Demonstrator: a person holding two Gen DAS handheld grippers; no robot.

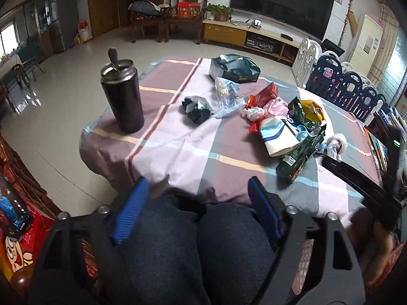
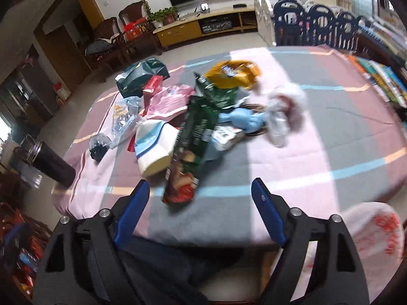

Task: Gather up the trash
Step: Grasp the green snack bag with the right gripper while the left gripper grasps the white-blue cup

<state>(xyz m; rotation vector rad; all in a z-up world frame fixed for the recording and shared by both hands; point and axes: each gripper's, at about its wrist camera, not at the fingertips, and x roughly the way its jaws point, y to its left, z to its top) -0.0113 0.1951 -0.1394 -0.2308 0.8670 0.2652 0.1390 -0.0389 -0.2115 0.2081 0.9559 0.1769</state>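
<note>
Bare checked cloth (image 2: 292,203) along the near table edge, open for passage. Heaped wrappers (image 2: 198,127) blocking the middle; tall black flask (image 1: 122,96) guarding the left corner. Far right apparently clear, though blurred.

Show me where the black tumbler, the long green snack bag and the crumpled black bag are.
black tumbler (image 1: 128,101), left wrist view, middle of its dark body.
long green snack bag (image 2: 195,137), right wrist view, middle of the green wrapper.
crumpled black bag (image 1: 196,108), left wrist view, centre of the bundle.
</note>
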